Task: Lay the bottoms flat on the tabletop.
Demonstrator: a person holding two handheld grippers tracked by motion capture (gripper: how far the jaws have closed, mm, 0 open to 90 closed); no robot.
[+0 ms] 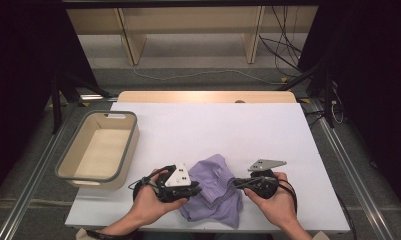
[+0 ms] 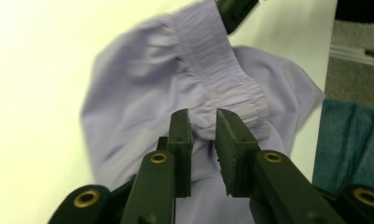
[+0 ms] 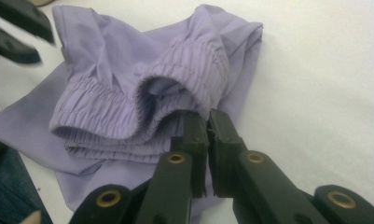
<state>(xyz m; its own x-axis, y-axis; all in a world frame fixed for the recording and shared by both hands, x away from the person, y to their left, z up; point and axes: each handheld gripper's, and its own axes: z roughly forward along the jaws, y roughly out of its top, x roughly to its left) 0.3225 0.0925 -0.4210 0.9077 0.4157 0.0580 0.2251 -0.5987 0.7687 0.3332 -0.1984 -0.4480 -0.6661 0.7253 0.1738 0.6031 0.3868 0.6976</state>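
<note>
A lavender garment [image 1: 214, 186] with an elastic waistband lies crumpled near the front edge of the white table [image 1: 213, 125]. My left gripper [image 1: 197, 190] comes at it from the left. In the left gripper view its jaws [image 2: 203, 117] pinch a bunched fold of the waistband [image 2: 222, 70]. From the right, my right gripper [image 1: 236, 183] meets the cloth. In the right gripper view its jaws [image 3: 207, 116] stand almost together, nipping the gathered waistband edge [image 3: 175, 60]. The left gripper's black jaw tips [image 3: 17, 28] show at that view's top left.
An empty beige bin with a grey rim [image 1: 132, 145] stands on the table's left side. Beyond the table are wooden frame legs [image 1: 130, 40] and floor cables [image 1: 283, 55]. The person's blue trouser leg [image 2: 348, 144] lies just past the table's front edge.
</note>
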